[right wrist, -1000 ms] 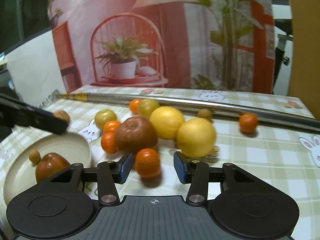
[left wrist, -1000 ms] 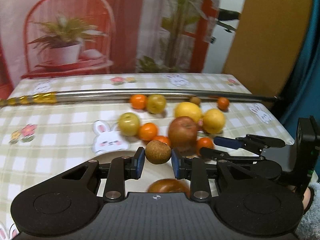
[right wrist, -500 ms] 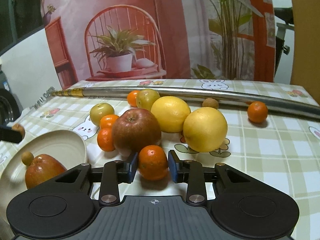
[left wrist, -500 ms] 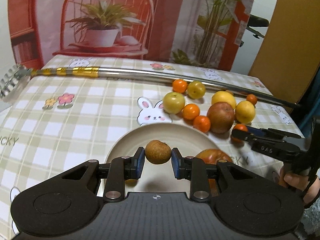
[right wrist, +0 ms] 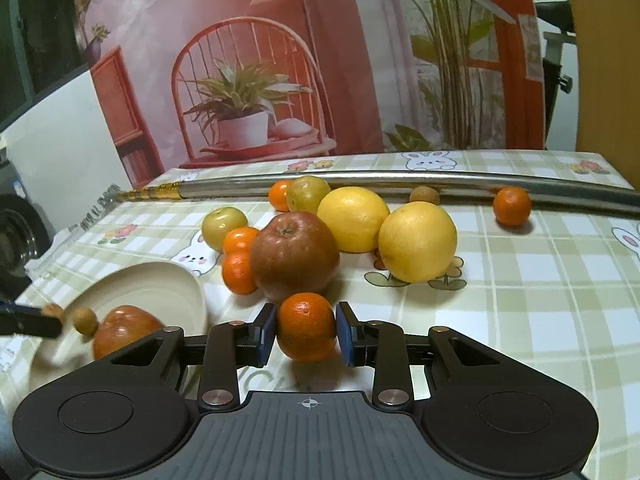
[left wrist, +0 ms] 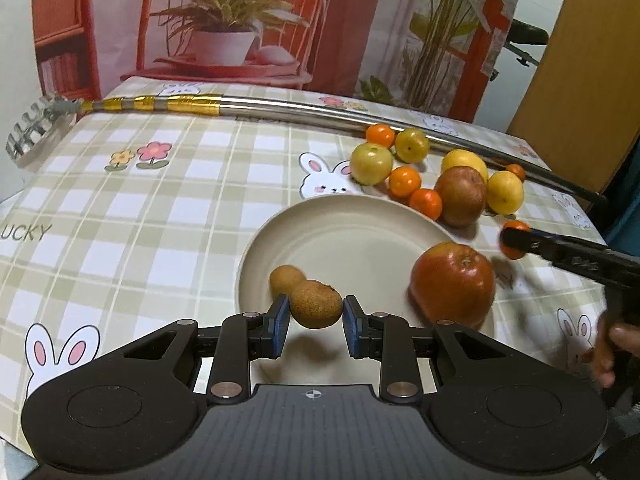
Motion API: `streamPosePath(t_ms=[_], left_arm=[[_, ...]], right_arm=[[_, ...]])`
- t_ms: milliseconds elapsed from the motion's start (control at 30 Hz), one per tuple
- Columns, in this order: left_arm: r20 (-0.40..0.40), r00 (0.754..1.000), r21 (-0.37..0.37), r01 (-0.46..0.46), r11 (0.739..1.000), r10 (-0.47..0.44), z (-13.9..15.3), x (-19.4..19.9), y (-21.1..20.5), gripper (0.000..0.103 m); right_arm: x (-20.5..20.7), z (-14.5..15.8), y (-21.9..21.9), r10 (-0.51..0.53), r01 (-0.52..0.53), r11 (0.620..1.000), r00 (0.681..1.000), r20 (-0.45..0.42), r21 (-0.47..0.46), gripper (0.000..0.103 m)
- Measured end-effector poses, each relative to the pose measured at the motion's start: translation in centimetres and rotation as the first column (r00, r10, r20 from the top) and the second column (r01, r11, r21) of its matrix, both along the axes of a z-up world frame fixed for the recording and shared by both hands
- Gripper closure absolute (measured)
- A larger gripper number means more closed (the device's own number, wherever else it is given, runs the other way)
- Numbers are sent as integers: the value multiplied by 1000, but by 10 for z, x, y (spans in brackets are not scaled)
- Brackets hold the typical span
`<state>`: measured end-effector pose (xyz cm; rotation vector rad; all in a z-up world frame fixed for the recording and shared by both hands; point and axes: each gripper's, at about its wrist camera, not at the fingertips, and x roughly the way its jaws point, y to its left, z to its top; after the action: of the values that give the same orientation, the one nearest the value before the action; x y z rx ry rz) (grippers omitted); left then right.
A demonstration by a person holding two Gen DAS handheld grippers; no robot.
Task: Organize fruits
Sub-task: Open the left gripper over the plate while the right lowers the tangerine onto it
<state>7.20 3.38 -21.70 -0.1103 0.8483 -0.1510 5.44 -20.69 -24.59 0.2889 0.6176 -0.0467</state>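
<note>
My left gripper point(left wrist: 316, 322) is shut on a small brown round fruit point(left wrist: 316, 305) and holds it over the near edge of a cream plate point(left wrist: 344, 236). On the plate lie another small brown fruit point(left wrist: 286, 278) and a red apple point(left wrist: 454, 283). My right gripper point(right wrist: 306, 334) is shut on a small orange tangerine point(right wrist: 306, 326), low over the tablecloth; it also shows at the right of the left wrist view point(left wrist: 516, 240). The plate point(right wrist: 160, 288) lies to its left.
A pile of fruit lies beyond the plate: a red apple point(right wrist: 294, 256), two yellow citrus point(right wrist: 416, 242), green-yellow fruits point(right wrist: 224, 226), tangerines point(right wrist: 240, 272). A long metal pole point(right wrist: 400, 184) lies across the far table. A lone tangerine point(right wrist: 512, 206) sits at the right.
My left gripper carried the brown fruit back from the pile to over the plate. My right gripper closed on the tangerine, which was between open jaws a second ago.
</note>
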Motion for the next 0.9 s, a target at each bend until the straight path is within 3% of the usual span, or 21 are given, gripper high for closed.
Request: streamPosePath(t_ms=[167,433,900], left_arm=[[7,1000,4,-4,1000,4,-3,1,3,73],[22,1000,65,10,998,-11,-11,6,0,73],[44,999,83,17,996,-21,-17,15,2,73]], right_arm=[[-14,16,6,7,-8,1000,1000,23,29,74],[-17,39,30,65,-64,998,997,37,-22,74],[45,38,60,183,-184,983,983,-22,-28,74]])
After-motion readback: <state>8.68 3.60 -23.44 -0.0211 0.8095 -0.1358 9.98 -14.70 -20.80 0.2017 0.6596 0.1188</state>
